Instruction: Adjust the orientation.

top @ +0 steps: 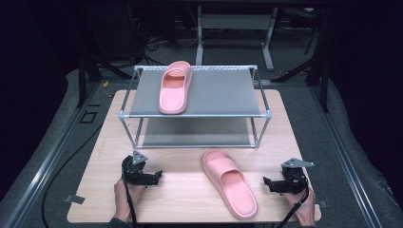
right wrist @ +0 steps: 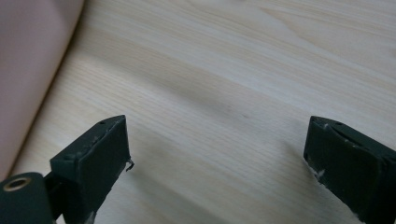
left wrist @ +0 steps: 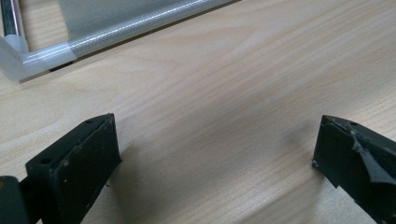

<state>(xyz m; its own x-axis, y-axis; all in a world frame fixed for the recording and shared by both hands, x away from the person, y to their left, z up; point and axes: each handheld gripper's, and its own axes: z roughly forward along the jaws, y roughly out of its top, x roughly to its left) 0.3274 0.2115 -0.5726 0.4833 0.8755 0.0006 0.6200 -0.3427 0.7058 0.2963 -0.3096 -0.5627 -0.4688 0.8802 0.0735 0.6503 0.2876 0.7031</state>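
Slippers half sorted: one pink foam slipper [top: 175, 87] on the grey two-tier shoe rack [top: 259, 114], its mate [top: 229, 182] near-centre on the wooden desk [top: 109, 142]. Left hand-held gripper [top: 158, 175] and right hand-held gripper [top: 265, 182] both wide open, empty. Likely next: right grabs the desk slipper.

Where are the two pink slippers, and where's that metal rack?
Slipper on the rack [top: 175, 88]: high view, on its footbed, lying on the top shelf.
Slipper on the table [top: 230, 182]: high view, on its strap, between the two grippers.
Rack [top: 218, 115]: high view, on the top shelf's front rail.
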